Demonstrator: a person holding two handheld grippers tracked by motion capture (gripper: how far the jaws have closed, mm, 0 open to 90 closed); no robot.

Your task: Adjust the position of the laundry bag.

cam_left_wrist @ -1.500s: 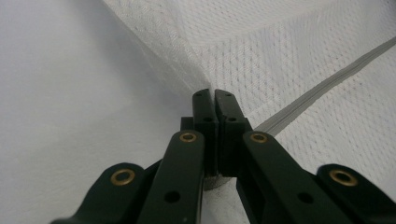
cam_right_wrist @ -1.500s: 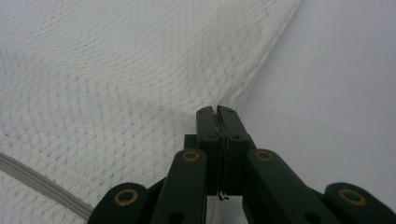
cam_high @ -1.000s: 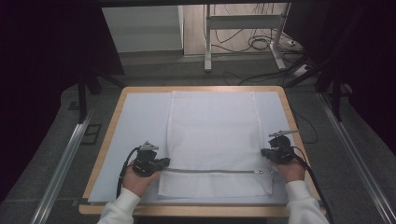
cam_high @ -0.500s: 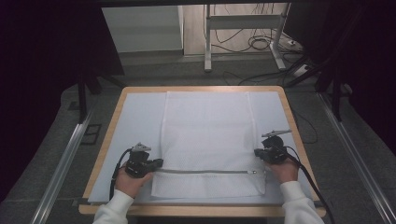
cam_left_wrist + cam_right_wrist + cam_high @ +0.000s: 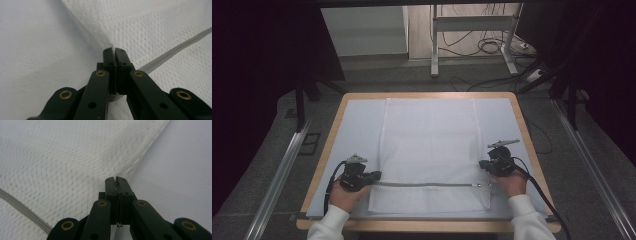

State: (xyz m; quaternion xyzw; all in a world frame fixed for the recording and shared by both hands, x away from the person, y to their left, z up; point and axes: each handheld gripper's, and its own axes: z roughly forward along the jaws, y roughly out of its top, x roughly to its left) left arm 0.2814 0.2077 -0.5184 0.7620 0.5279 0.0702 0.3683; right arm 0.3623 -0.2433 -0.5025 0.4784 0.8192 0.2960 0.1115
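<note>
Pinching a mesh bag [image 5: 429, 150] by both side edges near the worktop's [image 5: 362, 115] front.
Left tongs [image 5: 114, 51] and right tongs [image 5: 116, 180] are clamping thin fabric; uneven pulling is risking slippage.

One white mesh bag [image 5: 430, 150], one zipper [image 5: 427, 185], two hand-held grippers, one table [image 5: 337, 107].

Both grippers black: left gripper [image 5: 371, 176] & right gripper [image 5: 482, 164], each w/ grey three-cornered top plate, black cable trailing. Jaws show brass-ringed rivets (plus small screw holes). White sleeves [image 5: 528, 212].
</note>
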